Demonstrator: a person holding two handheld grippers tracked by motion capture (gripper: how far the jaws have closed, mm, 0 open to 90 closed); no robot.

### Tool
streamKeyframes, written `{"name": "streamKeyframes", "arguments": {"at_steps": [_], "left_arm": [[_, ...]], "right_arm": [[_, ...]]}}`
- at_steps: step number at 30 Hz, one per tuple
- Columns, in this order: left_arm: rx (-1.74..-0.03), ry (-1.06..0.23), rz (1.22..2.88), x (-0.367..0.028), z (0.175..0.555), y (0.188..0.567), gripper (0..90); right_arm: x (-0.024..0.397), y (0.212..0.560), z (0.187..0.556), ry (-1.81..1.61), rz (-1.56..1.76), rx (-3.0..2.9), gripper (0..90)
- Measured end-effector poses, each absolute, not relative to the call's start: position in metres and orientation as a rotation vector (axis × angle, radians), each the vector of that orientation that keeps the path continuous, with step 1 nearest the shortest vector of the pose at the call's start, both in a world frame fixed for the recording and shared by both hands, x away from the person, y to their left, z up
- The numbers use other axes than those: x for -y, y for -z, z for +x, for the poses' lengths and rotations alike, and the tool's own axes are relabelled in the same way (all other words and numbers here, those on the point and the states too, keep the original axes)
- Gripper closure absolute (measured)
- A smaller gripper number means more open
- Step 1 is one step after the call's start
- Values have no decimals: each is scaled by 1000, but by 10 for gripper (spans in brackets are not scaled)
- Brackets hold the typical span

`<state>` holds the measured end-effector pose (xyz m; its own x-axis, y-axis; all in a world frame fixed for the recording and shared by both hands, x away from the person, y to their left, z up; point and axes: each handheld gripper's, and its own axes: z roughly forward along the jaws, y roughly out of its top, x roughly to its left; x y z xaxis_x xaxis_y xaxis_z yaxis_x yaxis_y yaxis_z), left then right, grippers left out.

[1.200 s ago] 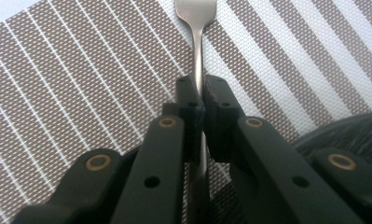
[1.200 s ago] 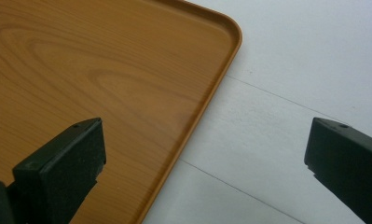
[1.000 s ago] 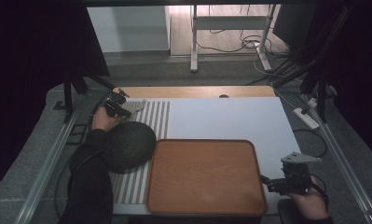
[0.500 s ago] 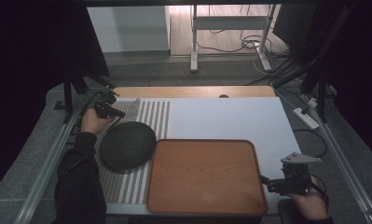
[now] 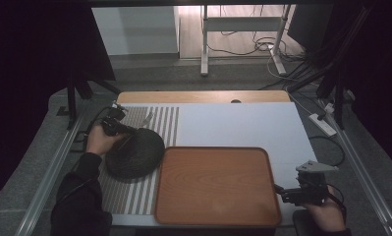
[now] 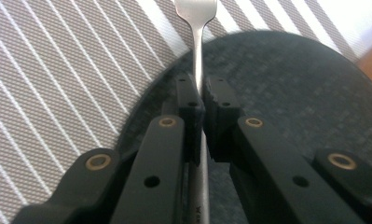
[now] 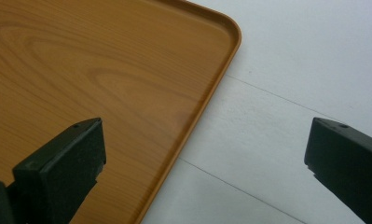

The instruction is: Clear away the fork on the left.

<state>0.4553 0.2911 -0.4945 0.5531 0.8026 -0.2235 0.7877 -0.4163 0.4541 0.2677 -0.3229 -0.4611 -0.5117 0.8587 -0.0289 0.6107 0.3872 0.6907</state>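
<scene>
My left gripper point(image 5: 126, 129) is shut on the handle of a silver fork point(image 6: 198, 28). In the left gripper view the handle runs up between the black pads point(image 6: 189, 98) of that gripper point(image 6: 200, 91), and the tines point away over the striped mat. Below it lies a dark round woven plate point(image 5: 137, 155), whose far left rim point(image 6: 291, 93) sits under the jaws. My right gripper point(image 5: 281, 192) stands open at the near right of the wooden tray point(image 5: 213, 149), with nothing between its jaws. In the right gripper view that gripper point(image 7: 204, 140) straddles the tray's right rim point(image 7: 207, 100).
A grey mat with white stripes point(image 5: 161, 120) lies under the plate at the left. The white tabletop point(image 5: 242, 123) stretches behind and right of the tray. A power strip point(image 5: 323, 124) and cables lie off the table's right side.
My left hand has drawn back toward the person and a little left with the fork, ending over the plate's far left rim. The right gripper, plate and tray have stayed put.
</scene>
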Motion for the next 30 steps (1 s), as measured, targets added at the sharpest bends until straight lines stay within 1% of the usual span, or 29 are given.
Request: {"name": "streamKeyframes", "arguments": {"at_steps": [19,30], "left_arm": [[-1257,-15,2216,-274,392,489,844],[-1252,-22,2216,-253,370,485,844]], "right_arm": [[322,461,266,-889,1251,-2270,0],[321,461,266,-886,1238,-2276,0]]}}
